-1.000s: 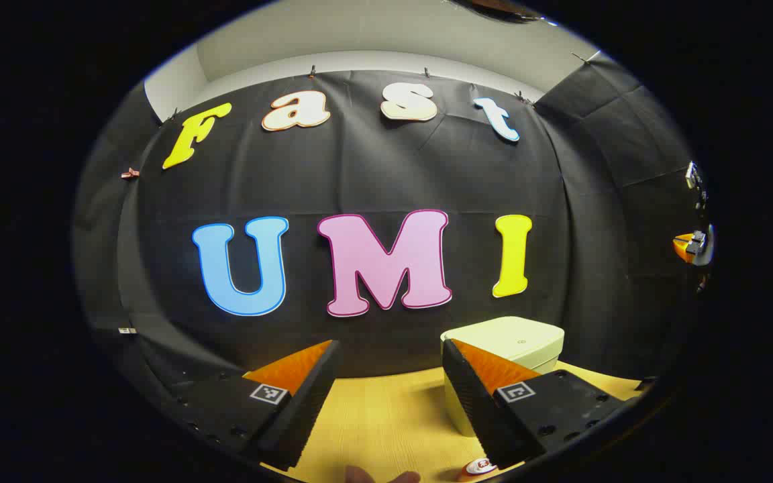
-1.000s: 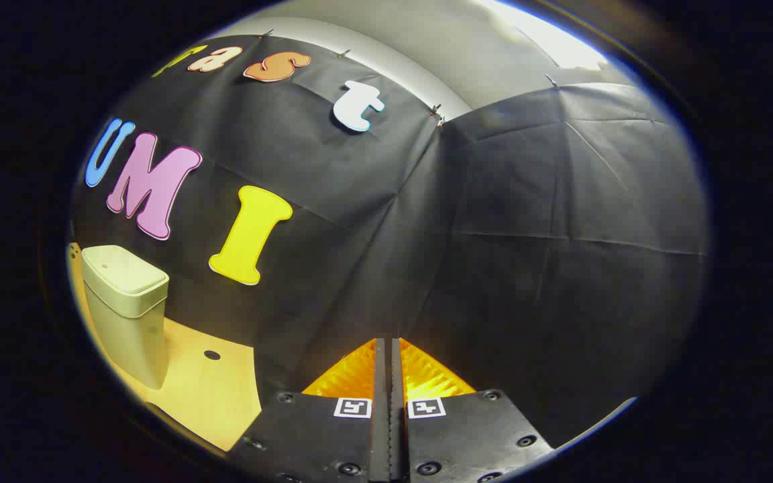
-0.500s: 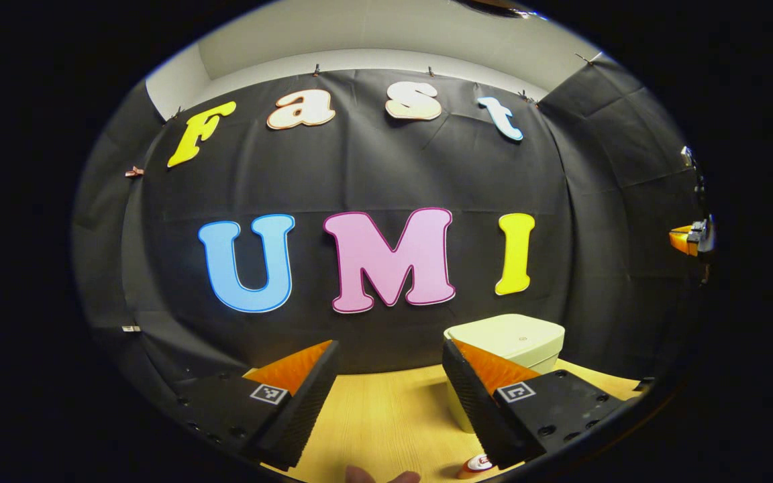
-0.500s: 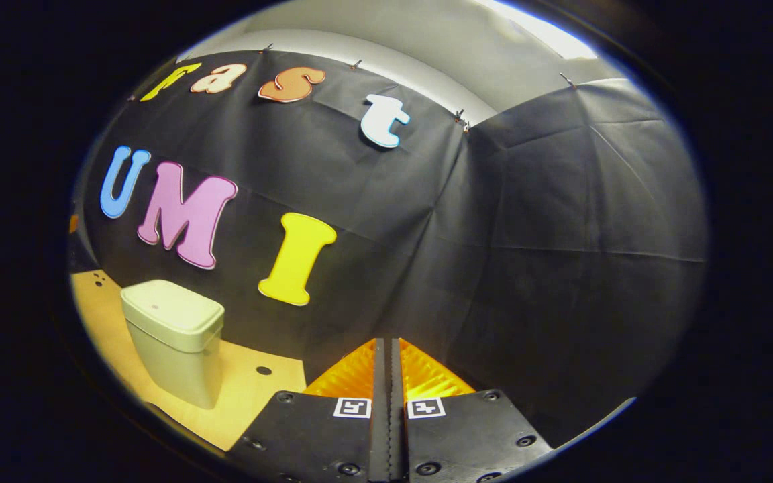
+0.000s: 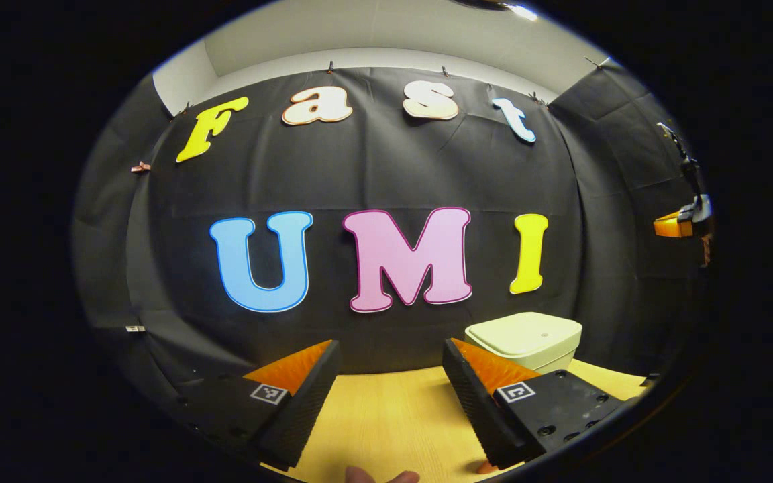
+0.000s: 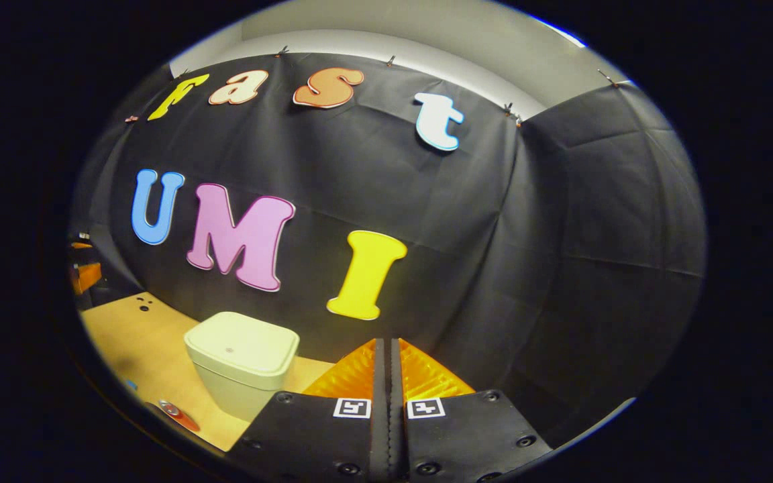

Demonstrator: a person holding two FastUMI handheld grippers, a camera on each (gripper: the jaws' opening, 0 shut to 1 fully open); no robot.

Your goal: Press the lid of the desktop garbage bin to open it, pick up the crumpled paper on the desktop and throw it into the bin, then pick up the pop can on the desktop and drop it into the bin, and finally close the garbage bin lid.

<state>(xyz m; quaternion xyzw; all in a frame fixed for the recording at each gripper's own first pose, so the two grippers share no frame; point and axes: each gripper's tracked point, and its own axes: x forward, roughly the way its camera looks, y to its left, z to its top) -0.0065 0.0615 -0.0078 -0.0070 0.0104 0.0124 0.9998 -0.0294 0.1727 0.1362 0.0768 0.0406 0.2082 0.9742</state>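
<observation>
Left gripper (image 5: 390,376) hovers over yellow wooden desktop (image 5: 386,422), fingers apart, empty. Pale cream plastic bin (image 6: 242,362) stands lid down by black cloth wall; red pop can (image 6: 178,414) at its left in right gripper view. Right gripper (image 6: 386,376): fingers together, empty.

- Black cloth wall (image 5: 386,174) spans the middle of the frame, clipped along its top edge.
- Pale wall (image 5: 386,33) above it, upper frame.
- Light wooden tabletop (image 5: 386,416) at bottom centre.
</observation>
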